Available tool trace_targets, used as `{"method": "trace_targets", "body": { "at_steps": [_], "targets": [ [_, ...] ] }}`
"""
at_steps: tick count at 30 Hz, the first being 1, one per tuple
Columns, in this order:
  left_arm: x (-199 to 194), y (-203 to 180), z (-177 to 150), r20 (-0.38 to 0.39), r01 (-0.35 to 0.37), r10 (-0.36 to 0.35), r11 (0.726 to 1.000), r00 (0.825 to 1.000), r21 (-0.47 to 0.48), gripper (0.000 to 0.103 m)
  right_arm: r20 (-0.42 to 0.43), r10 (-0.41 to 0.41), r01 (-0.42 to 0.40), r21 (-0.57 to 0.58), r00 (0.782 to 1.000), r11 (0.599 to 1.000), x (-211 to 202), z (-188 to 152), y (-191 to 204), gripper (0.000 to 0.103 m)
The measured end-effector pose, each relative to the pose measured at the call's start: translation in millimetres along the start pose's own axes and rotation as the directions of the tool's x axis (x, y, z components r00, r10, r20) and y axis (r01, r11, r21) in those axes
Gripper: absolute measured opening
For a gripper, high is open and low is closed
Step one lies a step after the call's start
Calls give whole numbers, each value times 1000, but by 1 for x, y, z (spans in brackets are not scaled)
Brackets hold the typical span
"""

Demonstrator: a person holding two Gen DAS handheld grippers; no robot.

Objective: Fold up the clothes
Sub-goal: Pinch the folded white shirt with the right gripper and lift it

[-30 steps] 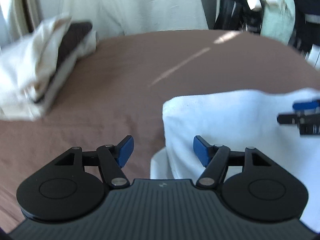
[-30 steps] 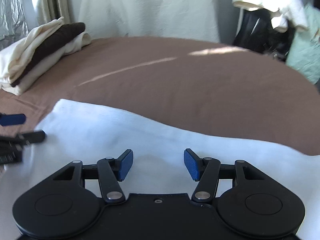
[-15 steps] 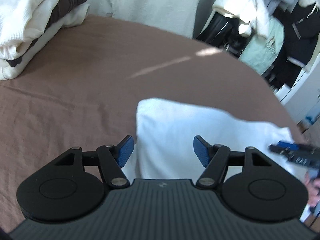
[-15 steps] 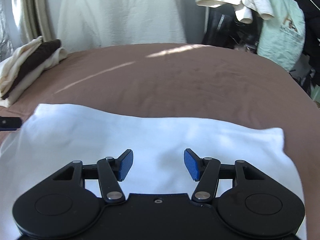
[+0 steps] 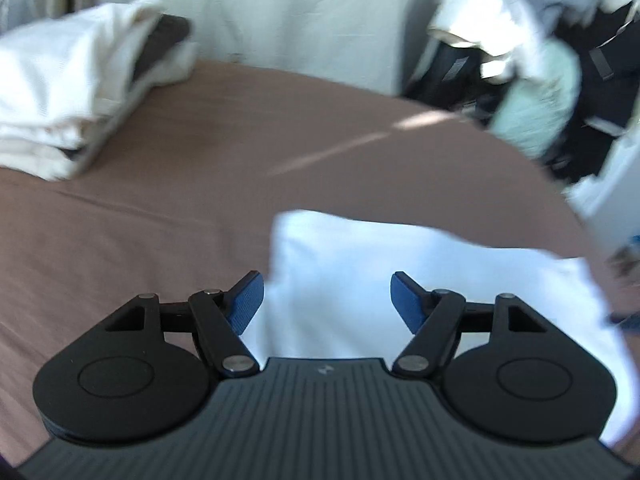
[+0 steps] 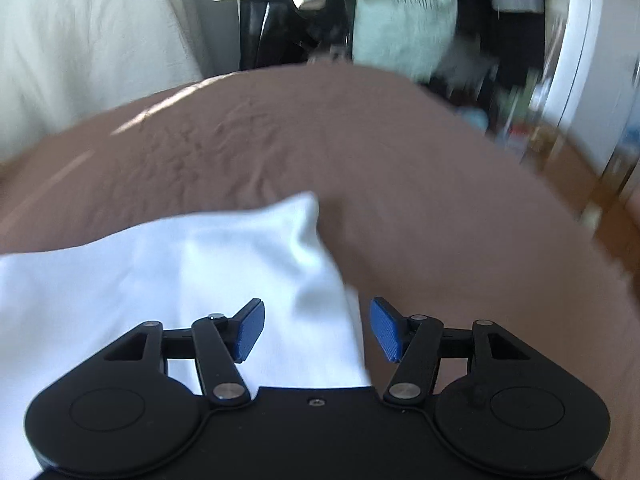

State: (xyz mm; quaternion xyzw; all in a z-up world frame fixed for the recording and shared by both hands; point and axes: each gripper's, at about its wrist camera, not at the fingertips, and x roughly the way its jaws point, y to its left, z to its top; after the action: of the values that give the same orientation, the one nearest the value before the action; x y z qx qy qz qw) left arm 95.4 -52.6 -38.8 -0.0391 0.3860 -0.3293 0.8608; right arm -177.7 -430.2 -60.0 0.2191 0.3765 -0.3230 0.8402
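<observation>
Your white garment [image 5: 420,280] lies flat on the brown bed [image 5: 200,184], already doubled into a rough rectangle, with your left tool [image 5: 326,300] over its left edge and your right tool [image 6: 316,330] over its right edge. Both tools stand with their blue pads apart and hold nothing — cloth shows between them, but none is pinched. At the far left of the bed sits a stack of folded clothes [image 5: 68,92] in cream and dark brown. Whether this piece wants another fold or is ready to join that stack, the pictures do not settle. The risks are plain either way: at the right edge the far corner [image 6: 306,204] stands up a little, so a tool closing there may catch only the top layer and peel the fold open. The bedsheet is soft and wrinkled near that corner, so a low pinch could gather brown sheet along with the garment. Both views are blurred, so the edges are hard to judge.
</observation>
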Motion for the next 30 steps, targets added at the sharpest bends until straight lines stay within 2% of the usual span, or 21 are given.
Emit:
{"method": "trace_targets", "body": {
  "at_steps": [2,4,6,9,11,13,15,18,21,22,23,24,25,27,29,30],
  "targets": [
    [-7,-16,-12,-30,45,-44,999,999,22,70,-54,85,-86,-2,995,996,-13,-17,-10,67],
    [-6,-31,-27,-90,55,-51,997,995,52,70,-86,112,-119,-79,990,990,-17,-33,-19,68],
    [-1,-45,-43,-165,51,-37,996,986,79,70,-107,75,-93,-174,991,980,-5,-45,-23,67],
    [16,-56,-62,-266,-51,81,991,961,121,70,-49,13,-24,-223,999,975,-3,-50,-22,61],
    [16,-65,-71,-262,-109,158,975,952,192,70,-6,-27,24,-249,1000,968,-2,-52,-21,62],
    [11,-71,-75,-248,-137,192,965,950,223,70,39,-65,73,-273,997,959,-2,-54,-20,62],
    [7,-72,-76,-252,-142,194,968,948,209,71,84,-102,123,-294,991,948,-1,-56,-20,63],
    [2,-76,-78,-263,-114,162,975,951,189,71,30,-24,30,-200,999,979,-27,-58,-38,67],
    [-7,-83,-88,-263,-58,107,981,959,187,71,-23,70,-71,-91,997,993,-55,-61,-57,71],
    [-9,-85,-92,-269,-28,78,983,960,183,71,-82,150,-152,-15,985,988,-56,-72,-64,75],
    [-9,-87,-94,-279,-4,53,985,959,175,71,-141,244,-236,74,959,969,-54,-86,-72,80],
    [-9,-88,-97,-286,4,46,985,957,172,72,-192,340,-310,168,921,936,-53,-100,-79,81],
    [-9,-88,-100,-291,-4,56,984,955,178,72,-231,435,-374,263,870,889,-51,-113,-86,81],
    [-9,-85,-105,-301,-27,84,982,950,188,72,-256,537,-439,354,804,826,-40,-147,-89,81],
    [-13,-77,-106,-299,-67,118,982,947,177,72,-169,554,-476,349,815,807,-33,-161,-89,83],
    [-14,-73,-106,-297,-82,130,982,946,168,72,-127,561,-491,354,818,796,-29,-156,-89,83]
  ]
}}
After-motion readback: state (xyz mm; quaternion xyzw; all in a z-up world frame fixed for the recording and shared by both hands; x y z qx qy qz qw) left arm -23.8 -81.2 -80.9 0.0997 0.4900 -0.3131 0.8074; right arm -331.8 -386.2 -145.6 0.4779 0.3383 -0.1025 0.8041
